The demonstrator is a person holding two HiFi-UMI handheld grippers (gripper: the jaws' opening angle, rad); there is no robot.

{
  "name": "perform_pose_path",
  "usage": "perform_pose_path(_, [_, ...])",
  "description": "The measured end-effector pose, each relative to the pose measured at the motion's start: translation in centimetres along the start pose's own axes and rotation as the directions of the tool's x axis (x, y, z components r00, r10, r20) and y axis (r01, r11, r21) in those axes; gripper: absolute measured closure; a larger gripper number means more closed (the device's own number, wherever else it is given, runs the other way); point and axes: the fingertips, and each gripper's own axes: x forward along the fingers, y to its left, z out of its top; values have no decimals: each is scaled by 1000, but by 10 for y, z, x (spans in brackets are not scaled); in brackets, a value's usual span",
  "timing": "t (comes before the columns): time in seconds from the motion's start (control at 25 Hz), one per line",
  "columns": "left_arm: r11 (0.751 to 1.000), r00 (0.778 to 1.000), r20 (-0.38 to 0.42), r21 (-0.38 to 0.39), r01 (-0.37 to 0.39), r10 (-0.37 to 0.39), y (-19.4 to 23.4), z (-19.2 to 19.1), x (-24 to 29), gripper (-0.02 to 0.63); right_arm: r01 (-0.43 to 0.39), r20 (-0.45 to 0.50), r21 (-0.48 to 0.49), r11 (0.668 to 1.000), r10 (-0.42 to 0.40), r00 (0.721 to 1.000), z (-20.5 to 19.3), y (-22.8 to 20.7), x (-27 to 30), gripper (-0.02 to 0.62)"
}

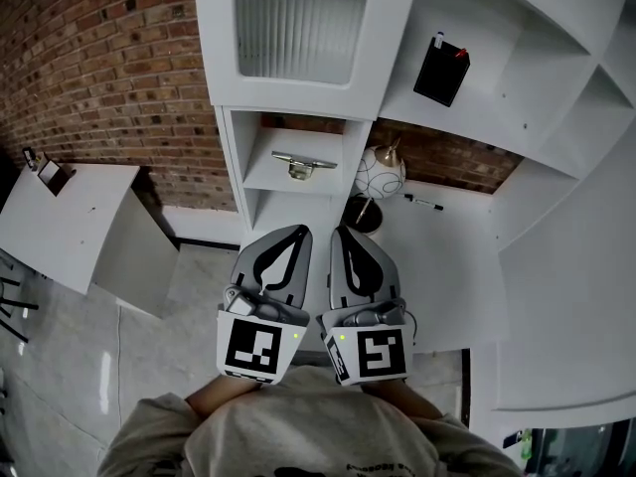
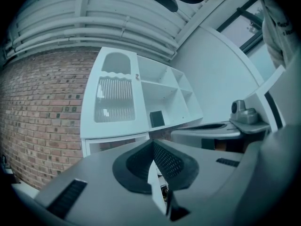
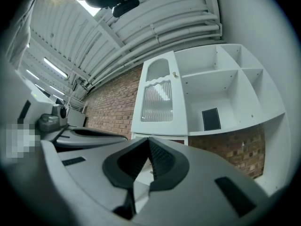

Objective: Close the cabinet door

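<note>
The white cabinet door (image 1: 298,28) with its ribbed glass pane stands ahead of me, high up. In both gripper views the door (image 2: 115,95) (image 3: 157,95) lies flush with the cabinet front, a small knob at its right edge. My left gripper (image 1: 298,231) and right gripper (image 1: 344,232) sit side by side low in the head view, pointing at the cabinet and well short of the door. Each has its jaws together with nothing between them. The left gripper view (image 2: 153,143) and the right gripper view (image 3: 148,140) show the same closed tips.
Open white shelves right of the door hold a black box (image 1: 441,71). Below the door, a shelf carries a brass piece (image 1: 303,164); beside it are a round patterned ornament (image 1: 381,172) and a black marker (image 1: 425,203). A white table (image 1: 70,222) stands left against the brick wall (image 1: 109,58).
</note>
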Motion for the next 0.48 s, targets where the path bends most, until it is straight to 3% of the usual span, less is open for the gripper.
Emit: perform_pose_path(0.48, [1000,1000,11,-12,-24,24,-3,4,6,598,-1,16,20,1000,1,1000,-2,-13,-5,577])
